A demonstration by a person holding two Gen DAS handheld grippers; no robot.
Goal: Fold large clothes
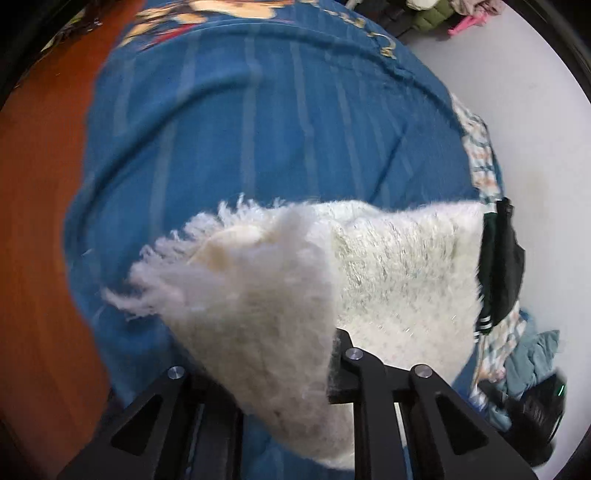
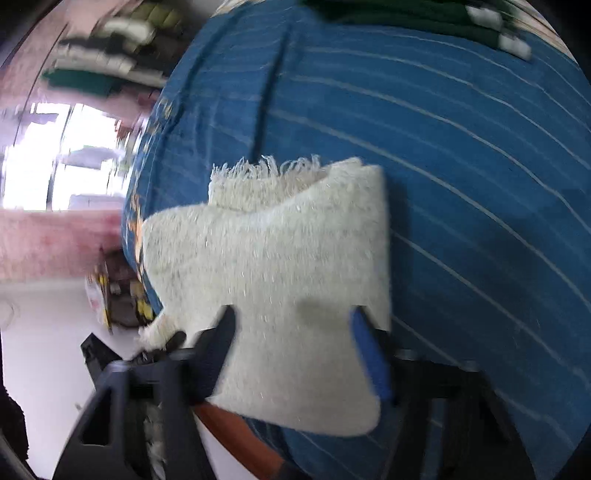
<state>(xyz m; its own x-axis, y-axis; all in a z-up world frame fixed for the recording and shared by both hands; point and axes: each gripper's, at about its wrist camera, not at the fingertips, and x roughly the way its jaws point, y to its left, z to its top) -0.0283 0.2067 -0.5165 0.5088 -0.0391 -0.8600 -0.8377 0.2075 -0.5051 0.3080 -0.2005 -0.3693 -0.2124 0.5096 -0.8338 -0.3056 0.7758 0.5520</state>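
A white fuzzy cloth with a fringed edge [image 1: 399, 258] lies folded on the blue striped bedcover [image 1: 258, 129]. One corner of it [image 1: 258, 314] is lifted and draped over my left gripper [image 1: 325, 356], which is shut on it; only one dark pad [image 1: 337, 373] shows, the other finger is hidden under the fabric. In the right wrist view the same cloth [image 2: 280, 251] hangs near the bed's edge, fringe at its far side. My right gripper [image 2: 293, 321] stands astride it, jaws apart, the black finger [image 2: 223, 339] and blue-padded finger [image 2: 365, 350] on either side, with no visible pinch.
A dark green garment with striped cuffs [image 1: 502, 258] lies past the cloth's far end, over a checked fabric [image 1: 478, 147]. Loose clothes [image 1: 532, 354] are piled on the pale floor [image 1: 535, 110]. A wooden bed frame [image 1: 37, 221] borders the cover. More green clothing [image 2: 406, 18] lies across the bed.
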